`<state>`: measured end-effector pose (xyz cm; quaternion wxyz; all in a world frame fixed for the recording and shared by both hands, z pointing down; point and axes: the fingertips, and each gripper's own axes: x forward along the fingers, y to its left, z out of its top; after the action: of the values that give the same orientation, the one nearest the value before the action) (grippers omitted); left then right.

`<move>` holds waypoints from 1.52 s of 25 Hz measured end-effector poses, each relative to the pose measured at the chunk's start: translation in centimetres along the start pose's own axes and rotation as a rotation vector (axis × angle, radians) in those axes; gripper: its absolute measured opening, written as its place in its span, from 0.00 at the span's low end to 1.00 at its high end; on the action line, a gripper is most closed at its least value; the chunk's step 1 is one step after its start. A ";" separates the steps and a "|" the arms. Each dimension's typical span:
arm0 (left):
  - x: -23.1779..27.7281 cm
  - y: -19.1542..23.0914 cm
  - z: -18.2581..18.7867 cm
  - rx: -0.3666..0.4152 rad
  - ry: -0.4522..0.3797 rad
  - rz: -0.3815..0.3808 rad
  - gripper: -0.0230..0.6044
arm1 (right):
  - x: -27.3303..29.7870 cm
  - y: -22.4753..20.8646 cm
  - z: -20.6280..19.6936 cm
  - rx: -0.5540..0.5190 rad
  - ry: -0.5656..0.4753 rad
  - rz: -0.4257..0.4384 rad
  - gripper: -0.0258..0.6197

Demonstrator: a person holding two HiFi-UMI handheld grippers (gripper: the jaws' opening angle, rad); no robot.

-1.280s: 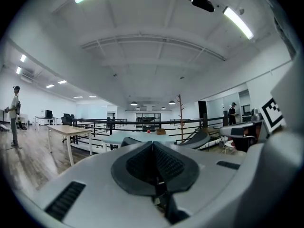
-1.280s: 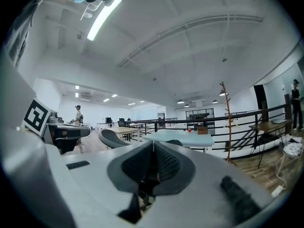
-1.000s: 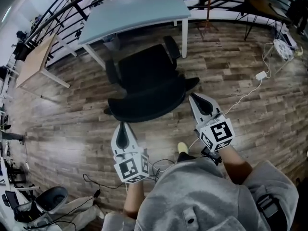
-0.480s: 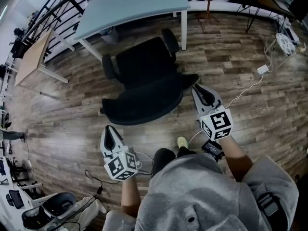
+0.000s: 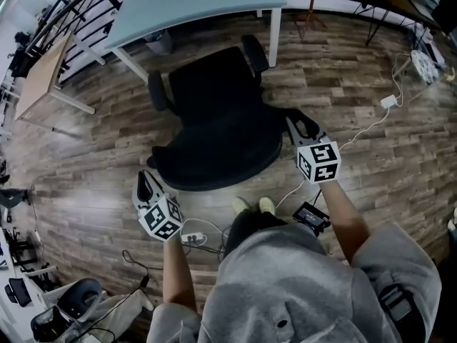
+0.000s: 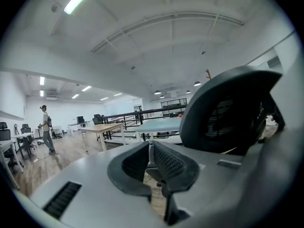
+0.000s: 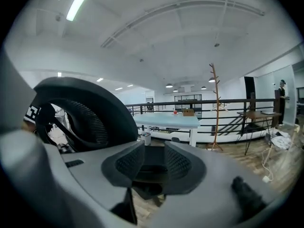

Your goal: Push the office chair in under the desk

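A black office chair (image 5: 214, 95) stands on the wood floor in front of the light blue desk (image 5: 193, 2), seat toward the desk and curved mesh backrest (image 5: 214, 159) toward me. My right gripper (image 5: 303, 126) is at the backrest's right end with its jaws a little apart and nothing between them. In the right gripper view (image 7: 154, 152) the backrest (image 7: 90, 113) fills the left and the desk (image 7: 166, 120) lies ahead. My left gripper (image 5: 147, 186) hangs just off the backrest's left end with its jaws together. In the left gripper view (image 6: 149, 148) the backrest (image 6: 228, 113) looms at right.
A wooden table (image 5: 39, 84) and a black railing (image 5: 71, 13) lie to the left and behind the desk. White cables and an adapter (image 5: 389, 102) trail on the floor at right. Another chair (image 5: 68, 309) sits bottom left. A coat stand (image 7: 214, 103) rises right of the desk.
My left gripper has swung out to the left, away from the backrest's middle. My right gripper has come up against the backrest's right end. The chair looks about where it was.
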<state>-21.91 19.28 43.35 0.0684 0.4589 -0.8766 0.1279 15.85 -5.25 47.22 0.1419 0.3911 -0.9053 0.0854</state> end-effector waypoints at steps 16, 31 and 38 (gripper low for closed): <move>9.1 -0.3 -2.4 -0.056 0.091 -0.208 0.18 | 5.3 0.7 0.1 0.052 0.019 -0.053 0.21; 11.3 0.9 -2.1 -0.027 0.106 -0.170 0.09 | 5.8 1.6 0.1 -0.094 0.067 -0.124 0.11; 13.6 1.2 -1.7 -0.016 0.114 -0.205 0.09 | 7.1 1.9 0.4 -0.091 0.076 -0.154 0.11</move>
<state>-30.64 9.71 48.06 0.1346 0.5375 -0.8208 0.1392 9.79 -8.91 49.09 0.2000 0.4492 -0.8695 0.0476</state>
